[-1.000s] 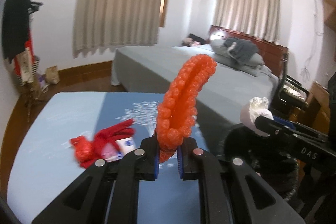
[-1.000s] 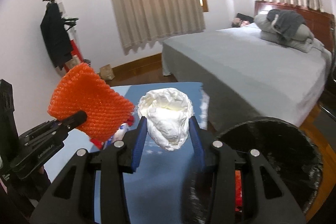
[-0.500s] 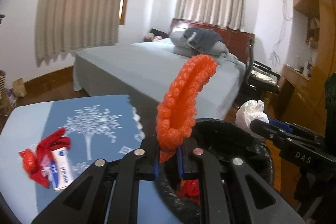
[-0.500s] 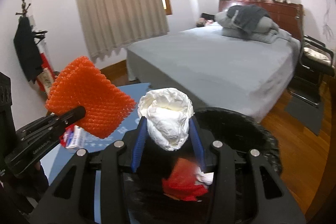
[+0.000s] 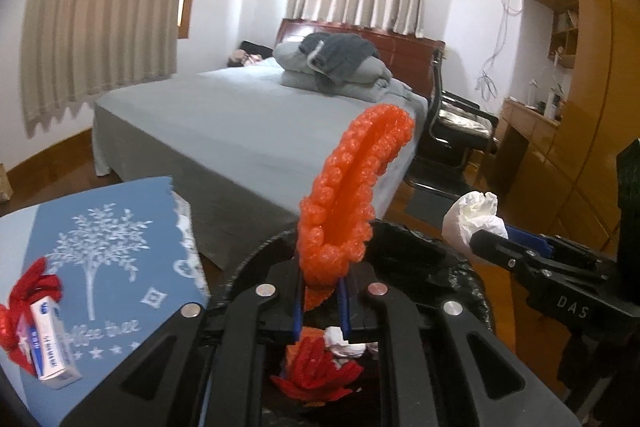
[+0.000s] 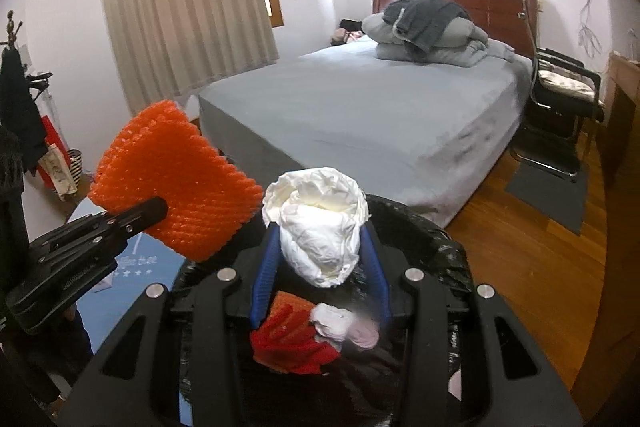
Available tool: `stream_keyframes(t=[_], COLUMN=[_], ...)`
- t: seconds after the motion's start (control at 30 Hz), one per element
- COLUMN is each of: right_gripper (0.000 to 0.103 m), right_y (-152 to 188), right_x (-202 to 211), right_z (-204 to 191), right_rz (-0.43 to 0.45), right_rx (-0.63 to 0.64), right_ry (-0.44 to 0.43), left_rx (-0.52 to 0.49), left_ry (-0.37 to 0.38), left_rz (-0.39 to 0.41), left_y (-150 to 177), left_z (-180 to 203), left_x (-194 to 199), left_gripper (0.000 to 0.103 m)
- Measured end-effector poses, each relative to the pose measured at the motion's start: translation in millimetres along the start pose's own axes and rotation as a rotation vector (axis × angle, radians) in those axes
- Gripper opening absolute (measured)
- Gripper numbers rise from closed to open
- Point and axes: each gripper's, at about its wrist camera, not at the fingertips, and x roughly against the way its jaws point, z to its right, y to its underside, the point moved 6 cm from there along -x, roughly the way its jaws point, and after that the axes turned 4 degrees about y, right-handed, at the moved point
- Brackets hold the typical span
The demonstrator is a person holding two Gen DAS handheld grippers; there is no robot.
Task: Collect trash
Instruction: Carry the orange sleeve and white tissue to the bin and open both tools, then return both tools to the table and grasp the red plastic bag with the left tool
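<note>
My left gripper (image 5: pixel 320 303) is shut on an orange foam net sleeve (image 5: pixel 352 187), which stands up over the black-lined trash bin (image 5: pixel 432 259). My right gripper (image 6: pixel 320 267) is shut on a crumpled white paper wad (image 6: pixel 320 223), also above the bin (image 6: pixel 440 247). Red scraps (image 6: pixel 288 343) and white tissue (image 6: pixel 336 319) lie inside the bin. In the right wrist view the orange sleeve (image 6: pixel 180 179) shows at the left, held by the left gripper. In the left wrist view the paper wad (image 5: pixel 474 223) shows at the right.
A blue tablecloth with a white tree print (image 5: pixel 108 267) covers the table left of the bin; a red wrapper (image 5: pixel 24 291) and a small white box (image 5: pixel 52 347) lie on it. A grey bed (image 5: pixel 240 123) stands behind, a black chair (image 5: pixel 460 131) and wooden floor to the right.
Both grippers have swung rightward from over the table to above the black bin, carrying the orange sleeve and the paper wad. The bin's contents have come into view.
</note>
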Motion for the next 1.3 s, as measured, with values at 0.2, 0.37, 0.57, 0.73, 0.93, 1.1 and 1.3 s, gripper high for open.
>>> stream_keyframes(t=[0.2, 0.37, 0.57, 0.73, 0.93, 1.1, 1.3], right_gripper=[0.045, 0.063, 0.093, 0.096, 0.097, 0.097, 0.097], right_y=[7.6, 12.5, 10.9, 5.5, -4.2, -9.6, -10.2], right_x=[-11.7, -18.0, -13.1, -8.8, -7.9, -14.3, -25.1], right_z=[16.9, 29.7, 32.0, 13.2, -29.6, -72.2, -124.4], right_rz=[-0.030, -0.046, -0.026, -0.028, -0.011, -0.016, -0.023], right_rx=[-0.018, -0.044, -0.056, -0.047, -0.010, 0.027, 0.077], right_ry=[0.042, 0.070, 0.092, 0.051, -0.013, -0.075, -0.138], left_rx=[0.007, 0.026, 0.020, 0.013, 0.065, 0.099, 0.163], left_ry=[0.072, 0.087, 0.028, -0.056, -0.157, -0.274, -0.397], left_rz=[-0.066, -0.089, -0.075, -0.019, 0.025, 0.056, 0.065], left_y=[6.4, 13.5, 21.3, 18.4, 21.0, 26.5, 44.5], left_z=[11.3, 7.4, -8.6, -29.3, -72.4, -115.2, -169.1], left_x=[-26.5, -30.3, -12.4, 18.8, 59.8, 92.7, 128.9], left_gripper=[0.024, 0.054, 0.072, 0.085, 0.088, 0.088, 0.088])
